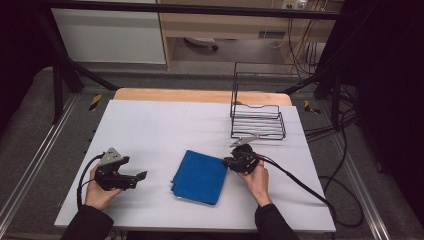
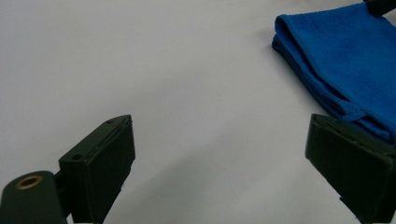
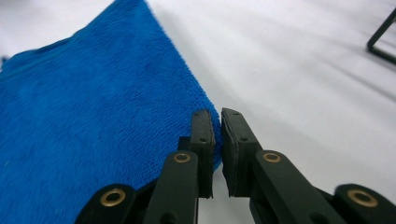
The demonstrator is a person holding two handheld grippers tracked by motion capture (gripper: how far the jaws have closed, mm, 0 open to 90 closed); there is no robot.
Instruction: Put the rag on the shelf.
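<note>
A folded blue towel [image 1: 200,176] lies flat on the white table [image 1: 165,125], near its front middle. My right gripper [image 1: 229,162] is at the towel's far right corner. In the right gripper view its jaws [image 3: 217,135] stand almost together, with the edge of the blue towel [image 3: 93,130] pinched between the pads. My left gripper [image 1: 139,176] rests low over the table to the left of the towel, a short way off. Its jaws [image 2: 219,154] are wide apart with bare table between them, and the blue towel [image 2: 341,60] lies ahead to the right.
A black wire rack [image 1: 257,117] stands at the back right of the table, just beyond my right gripper. A black cable [image 1: 300,182] trails from the right gripper across the table's front right. A wooden edge [image 1: 200,95] runs along the far side.
</note>
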